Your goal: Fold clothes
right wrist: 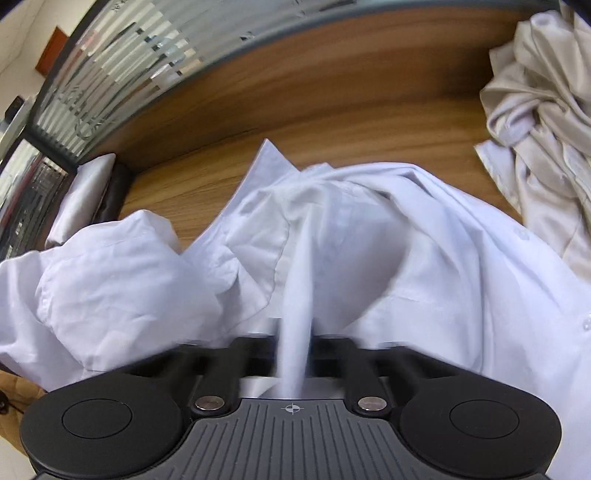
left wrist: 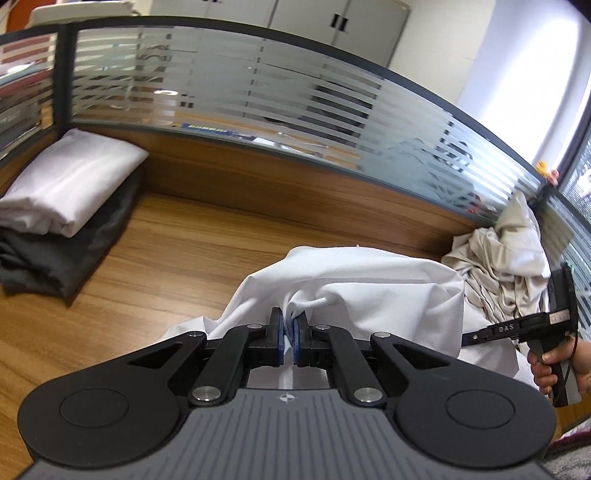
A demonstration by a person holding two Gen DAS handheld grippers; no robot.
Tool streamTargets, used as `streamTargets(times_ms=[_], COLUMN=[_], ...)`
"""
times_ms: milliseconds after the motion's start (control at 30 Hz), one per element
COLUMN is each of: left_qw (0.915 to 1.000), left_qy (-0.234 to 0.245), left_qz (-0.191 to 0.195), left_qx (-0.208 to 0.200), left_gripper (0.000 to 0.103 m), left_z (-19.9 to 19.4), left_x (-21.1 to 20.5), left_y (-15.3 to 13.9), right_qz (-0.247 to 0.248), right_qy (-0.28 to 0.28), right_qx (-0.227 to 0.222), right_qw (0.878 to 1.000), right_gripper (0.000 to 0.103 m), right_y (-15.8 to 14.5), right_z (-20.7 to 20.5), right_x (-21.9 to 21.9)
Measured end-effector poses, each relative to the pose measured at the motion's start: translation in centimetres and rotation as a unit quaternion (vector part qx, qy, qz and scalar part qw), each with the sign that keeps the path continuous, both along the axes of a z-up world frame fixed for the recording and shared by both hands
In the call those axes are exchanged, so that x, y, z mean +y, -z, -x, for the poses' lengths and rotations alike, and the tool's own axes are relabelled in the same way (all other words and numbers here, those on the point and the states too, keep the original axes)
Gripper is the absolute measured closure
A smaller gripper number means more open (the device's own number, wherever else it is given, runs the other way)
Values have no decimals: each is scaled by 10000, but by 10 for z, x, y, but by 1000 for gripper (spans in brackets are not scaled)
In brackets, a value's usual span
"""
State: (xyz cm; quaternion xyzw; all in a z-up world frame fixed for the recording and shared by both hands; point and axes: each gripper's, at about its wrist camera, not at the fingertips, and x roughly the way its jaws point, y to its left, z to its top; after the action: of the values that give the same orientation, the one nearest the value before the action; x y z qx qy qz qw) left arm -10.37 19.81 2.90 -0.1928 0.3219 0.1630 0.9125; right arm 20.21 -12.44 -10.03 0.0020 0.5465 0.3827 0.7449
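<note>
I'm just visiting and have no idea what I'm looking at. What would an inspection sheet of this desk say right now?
Surface: wooden desk, bare at the middle.
Job's things: white shirt, rumpled and unfolded; folded stack at the far left, white piece on a dark one; crumpled beige garment at the right.
Clutter: nothing seen.
Grippers: left tongs shut on a pinch of the white shirt; right tongs shut on a fold of it, blurred; a hand holds the right tool.
Cables: thin black cable on the right tool.
Surroundings: striped glass partition, grey cabinets behind.
</note>
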Motion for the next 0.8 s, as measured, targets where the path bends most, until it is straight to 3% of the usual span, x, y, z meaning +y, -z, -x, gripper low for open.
streamTargets(times_ms=[100, 300, 467, 567, 667, 800], left_qw=[9998, 9992, 9984, 9984, 9985, 9972], left_qy=[-98, -288, -396, -284, -148, -27], left_qz=[155, 237, 345, 464, 526, 727], left_qx=[-81, -157, -192, -123, 54, 161], left_gripper=[98, 99, 100, 100, 101, 101], left_z=[7, 15, 18, 15, 8, 10], left_x=[8, 19, 23, 18, 8, 6], left_y=[-2, -7, -9, -3, 8, 17], right_qz=[49, 93, 82, 426, 776, 1080], right_qy=[68, 816, 1596, 2000, 2186, 1840], right_qx=[-408, -1133, -1598, -1991, -2014, -1662], right_qw=[9991, 9902, 9741, 9584, 9517, 9627], right_gripper=[99, 100, 100, 100, 100, 97], right_y=[-13, -48, -82, -92, -85, -69], right_z=[0, -24, -48, -53, -59, -54], right_x=[-6, -48, -96, -119, -132, -132])
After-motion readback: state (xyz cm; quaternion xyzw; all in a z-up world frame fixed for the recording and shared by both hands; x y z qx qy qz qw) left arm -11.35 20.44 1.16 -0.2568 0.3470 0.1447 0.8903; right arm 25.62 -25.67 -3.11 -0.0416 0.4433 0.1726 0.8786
